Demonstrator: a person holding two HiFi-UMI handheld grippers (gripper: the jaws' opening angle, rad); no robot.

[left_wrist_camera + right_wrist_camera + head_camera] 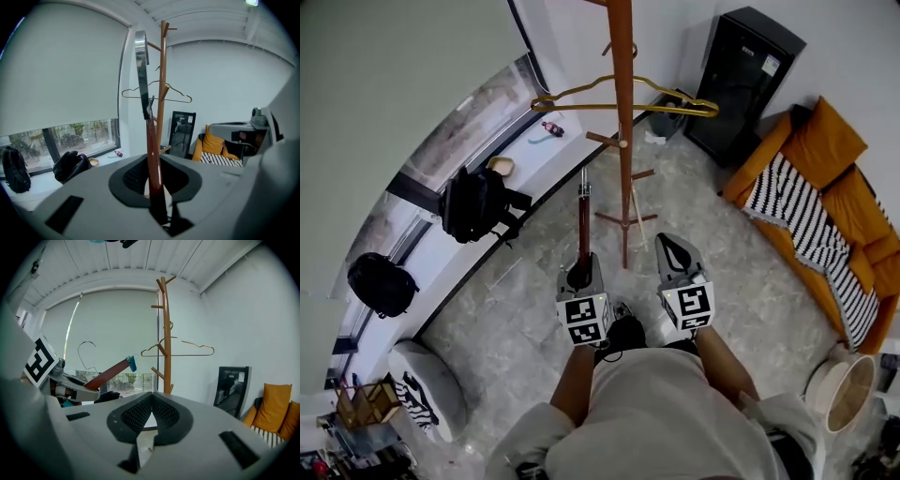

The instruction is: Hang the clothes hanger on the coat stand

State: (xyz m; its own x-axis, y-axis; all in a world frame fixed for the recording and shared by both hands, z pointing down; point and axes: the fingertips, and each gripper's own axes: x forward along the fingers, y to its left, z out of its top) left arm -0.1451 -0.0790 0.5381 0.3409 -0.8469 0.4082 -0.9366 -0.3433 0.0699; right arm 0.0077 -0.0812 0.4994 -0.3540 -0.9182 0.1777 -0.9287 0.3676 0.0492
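Note:
A wooden coat stand (623, 112) rises in front of me, with a gold wire hanger (581, 94) hung on one of its pegs. My left gripper (579, 274) is shut on a reddish-brown wooden hanger (582, 225), which points up toward the stand but stops short of it. In the left gripper view this wooden hanger (152, 145) runs up between the pads, left of the coat stand (162, 93). My right gripper (675, 246) is beside the left one, shut and holding nothing. The right gripper view shows the coat stand (166, 348) ahead and the wooden hanger (110, 371), with its metal hook, at the left.
Two black backpacks (476, 204) (382, 283) lie on the window ledge at the left. An orange sofa (825, 150) with a striped blanket stands at the right, a black cabinet (745, 84) behind the stand, and a round basket (844, 389) at the lower right.

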